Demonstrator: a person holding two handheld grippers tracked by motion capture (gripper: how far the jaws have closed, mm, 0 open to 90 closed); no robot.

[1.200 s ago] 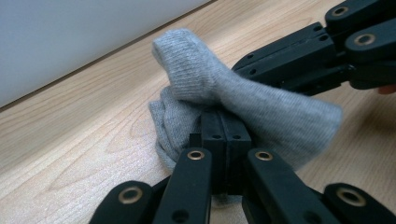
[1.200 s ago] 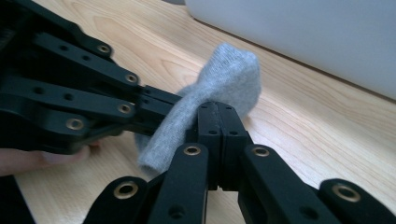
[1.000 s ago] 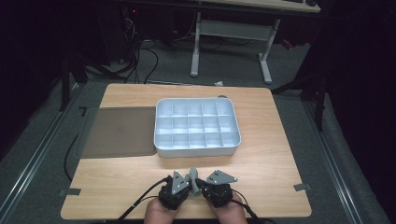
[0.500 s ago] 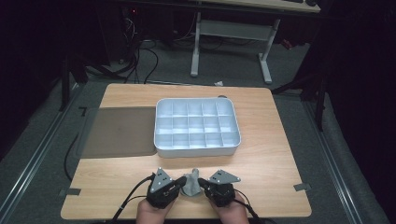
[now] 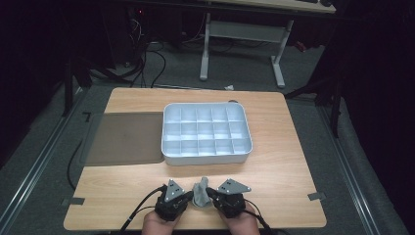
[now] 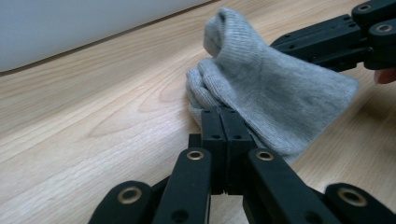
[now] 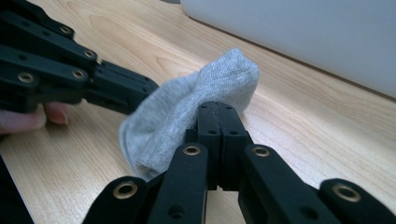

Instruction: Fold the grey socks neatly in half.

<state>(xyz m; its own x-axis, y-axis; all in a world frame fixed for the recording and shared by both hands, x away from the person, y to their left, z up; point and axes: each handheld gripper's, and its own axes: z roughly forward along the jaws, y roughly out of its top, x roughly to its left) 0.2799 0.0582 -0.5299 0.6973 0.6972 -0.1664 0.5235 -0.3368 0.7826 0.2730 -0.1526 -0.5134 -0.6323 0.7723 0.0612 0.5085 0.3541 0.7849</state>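
A small grey knitted sock [image 5: 200, 193] lies bunched near the table's front edge, between my two grippers. My left gripper [image 5: 191, 194] is shut on the sock's left side; in the left gripper view its jaws [image 6: 225, 114] pinch the grey fabric [image 6: 261, 88], with the other gripper's black links [image 6: 336, 39] behind it. My right gripper [image 5: 209, 192] is shut on the sock's right side; in the right gripper view its closed jaws [image 7: 217, 112] bite the cloth [image 7: 187, 112], and the left gripper [image 7: 56, 70] reaches in from the left.
A white tray [image 5: 169, 147] with several empty compartments stands in the middle of the wooden table [image 5: 284, 171]. A dark grey mat [image 5: 125, 137] lies to its left. Table legs and cables sit on the floor behind.
My left gripper has shifted left and slightly toward the front edge, stretching the sock between the two grippers. The right gripper has stayed nearly in place.
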